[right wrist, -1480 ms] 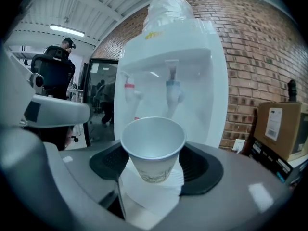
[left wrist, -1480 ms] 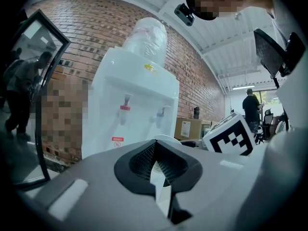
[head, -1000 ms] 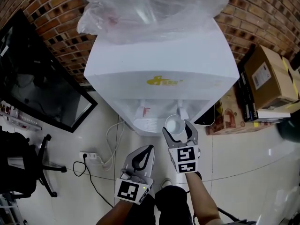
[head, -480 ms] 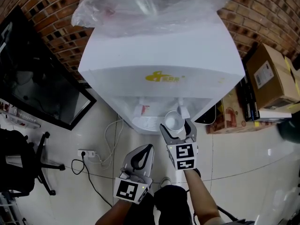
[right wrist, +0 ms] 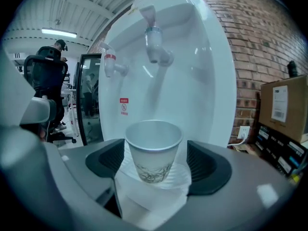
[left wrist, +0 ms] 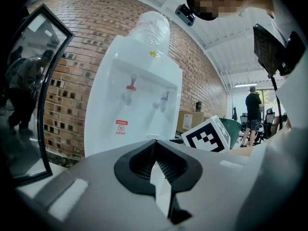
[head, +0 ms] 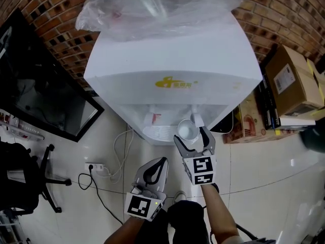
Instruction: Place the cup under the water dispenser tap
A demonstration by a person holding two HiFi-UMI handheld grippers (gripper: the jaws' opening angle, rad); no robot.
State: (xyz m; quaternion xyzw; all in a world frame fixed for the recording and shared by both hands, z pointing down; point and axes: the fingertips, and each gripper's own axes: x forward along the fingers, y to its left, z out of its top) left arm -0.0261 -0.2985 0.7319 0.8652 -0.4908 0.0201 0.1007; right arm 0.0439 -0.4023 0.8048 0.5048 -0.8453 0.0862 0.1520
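In the head view, a white water dispenser (head: 172,60) stands against a red-brown brick wall (head: 56,29), with a clear plastic bag (head: 162,9) crumpled over its top. A white paper cup (head: 188,131) sits upright in the dispenser's recess, just near of the right one of its 2 taps. The right gripper (head: 192,139) reaches in from the near side, with its 2 jaws on either side of the cup. The left gripper (head: 158,165) hangs lower and to the left, well apart from the dispenser, jaws together. A dark glass panel (head: 40,95) leans at the left, a brown cardboard box (head: 292,80) stands at the right, and a white power strip (head: 99,168) lies on the pale floor. In the left gripper view, the left gripper (left wrist: 156,165) shows its 2 jaws closed on each other with nothing between them. Beyond them stands the water dispenser (left wrist: 139,105) with its red-capped tap (left wrist: 130,88) and its grey tap (left wrist: 163,100). In the right gripper view, the right gripper (right wrist: 154,162) has just been opening its jaws. They stand wide apart, and the black pads (right wrist: 204,165) are clear of the paper cup (right wrist: 154,150), with a gap on each side. The cup stands between them on the white ribbed drip tray (right wrist: 180,177), upright and empty, in line below the grey tap (right wrist: 156,44). The red-capped tap (right wrist: 111,64) is to the left.
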